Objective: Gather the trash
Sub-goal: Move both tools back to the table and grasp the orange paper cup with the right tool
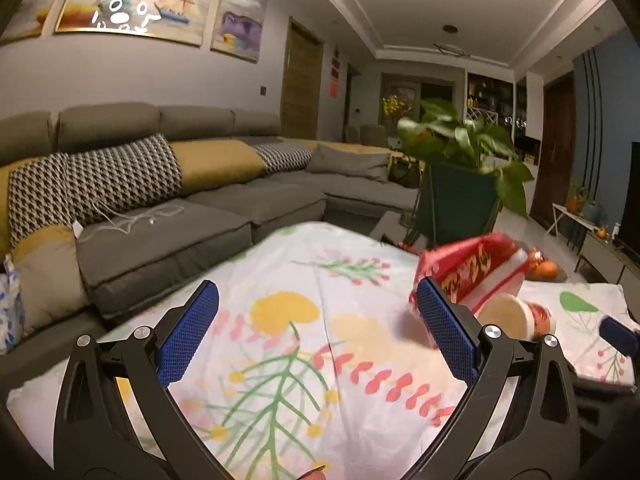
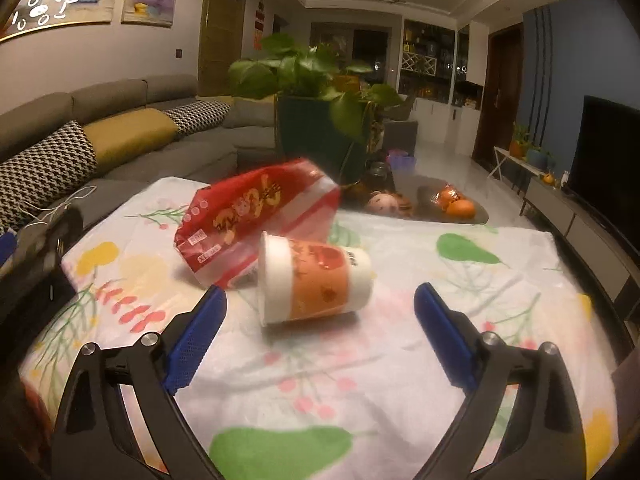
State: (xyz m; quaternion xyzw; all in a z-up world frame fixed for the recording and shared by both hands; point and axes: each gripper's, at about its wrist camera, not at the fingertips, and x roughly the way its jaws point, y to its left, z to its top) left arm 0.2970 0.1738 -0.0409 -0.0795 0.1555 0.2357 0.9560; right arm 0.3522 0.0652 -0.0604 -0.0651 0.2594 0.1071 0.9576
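Trash first, left wrist view: red snack bag [image 1: 468,270] and tipped paper cup [image 1: 516,316] lie beyond our left gripper [image 1: 318,334], fingers wide, nothing between.

Right wrist view: cup [image 2: 316,280] on its side on the counter [image 2: 400,360], touching the bag [image 2: 256,216], ahead of our right gripper [image 2: 320,332], fingers wide, empty. Cup looks light and crushable (grip mid-wall). Potted plant [image 2: 316,120] stands behind.

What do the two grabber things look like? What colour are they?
Both look alike: the left gripper and the right gripper have black plastic arms with triangular cut-outs, round silver bolts, and two flat blue fingers with a bumpy mesh surface.
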